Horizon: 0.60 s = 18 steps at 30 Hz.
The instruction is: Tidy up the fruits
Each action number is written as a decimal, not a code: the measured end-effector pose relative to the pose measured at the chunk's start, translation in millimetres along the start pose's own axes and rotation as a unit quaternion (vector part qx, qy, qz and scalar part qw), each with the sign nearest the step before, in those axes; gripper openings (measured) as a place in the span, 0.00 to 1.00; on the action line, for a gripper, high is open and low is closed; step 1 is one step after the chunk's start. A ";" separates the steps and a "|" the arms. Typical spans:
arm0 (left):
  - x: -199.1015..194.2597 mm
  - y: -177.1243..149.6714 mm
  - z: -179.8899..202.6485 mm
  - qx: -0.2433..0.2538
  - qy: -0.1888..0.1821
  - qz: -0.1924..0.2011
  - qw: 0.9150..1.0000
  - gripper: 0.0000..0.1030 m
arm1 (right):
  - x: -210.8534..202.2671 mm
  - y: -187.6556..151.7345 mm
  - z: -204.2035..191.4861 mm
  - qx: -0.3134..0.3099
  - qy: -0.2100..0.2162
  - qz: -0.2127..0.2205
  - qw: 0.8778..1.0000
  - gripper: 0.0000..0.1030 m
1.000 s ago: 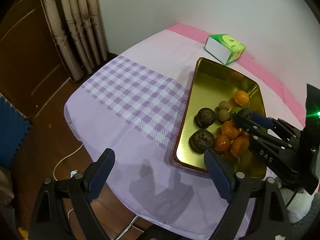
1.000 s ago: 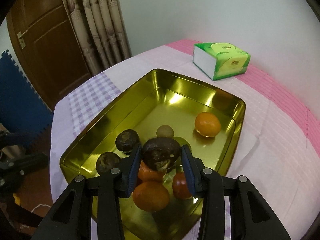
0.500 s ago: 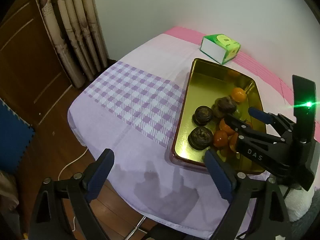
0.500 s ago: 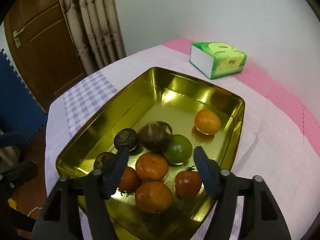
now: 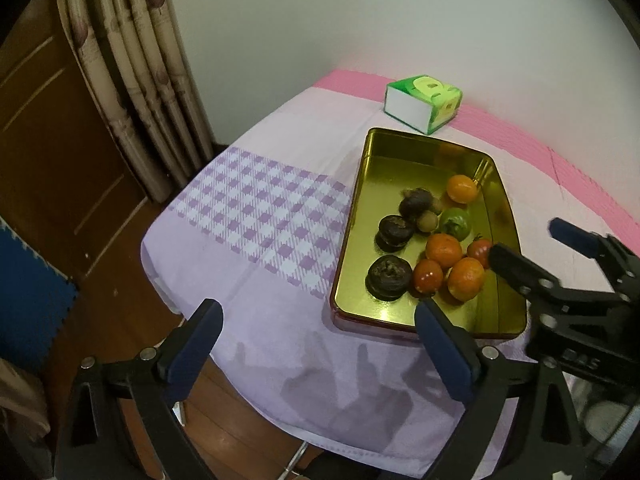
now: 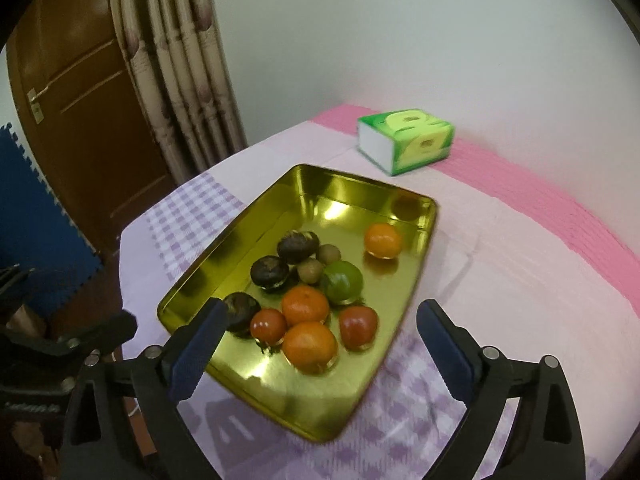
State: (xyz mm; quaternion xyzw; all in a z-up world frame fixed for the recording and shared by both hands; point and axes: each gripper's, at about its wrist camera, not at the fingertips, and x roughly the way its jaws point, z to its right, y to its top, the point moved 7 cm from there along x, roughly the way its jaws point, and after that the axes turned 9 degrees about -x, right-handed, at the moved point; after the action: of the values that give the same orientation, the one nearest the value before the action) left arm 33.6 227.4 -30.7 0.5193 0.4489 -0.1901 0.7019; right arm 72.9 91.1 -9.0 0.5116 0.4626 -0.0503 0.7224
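The right hand-held gripper (image 6: 318,344) has just opened, empty, leaving the dark fruit (image 6: 298,245) in the tray (image 6: 256,208); the left hand-held gripper (image 5: 318,344) gapes empty too.

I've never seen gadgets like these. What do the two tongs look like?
Both are alike: the left tongs and right tongs have black angular frames with silver bolts, and two flat dark-blue padded fingers. The right one's side bears white lettering, too blurred to read.
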 end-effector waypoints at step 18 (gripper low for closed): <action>-4.9 -6.7 14.6 0.041 0.006 0.032 0.999 0.98 | -34.1 -29.4 0.3 0.004 -0.068 -0.012 0.998 1.00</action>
State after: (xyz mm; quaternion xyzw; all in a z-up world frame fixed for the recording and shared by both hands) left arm 32.5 210.7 -29.6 0.5629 0.4284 -0.1823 0.6830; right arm 37.7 63.4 -4.8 0.5042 0.4181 -0.0953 0.7496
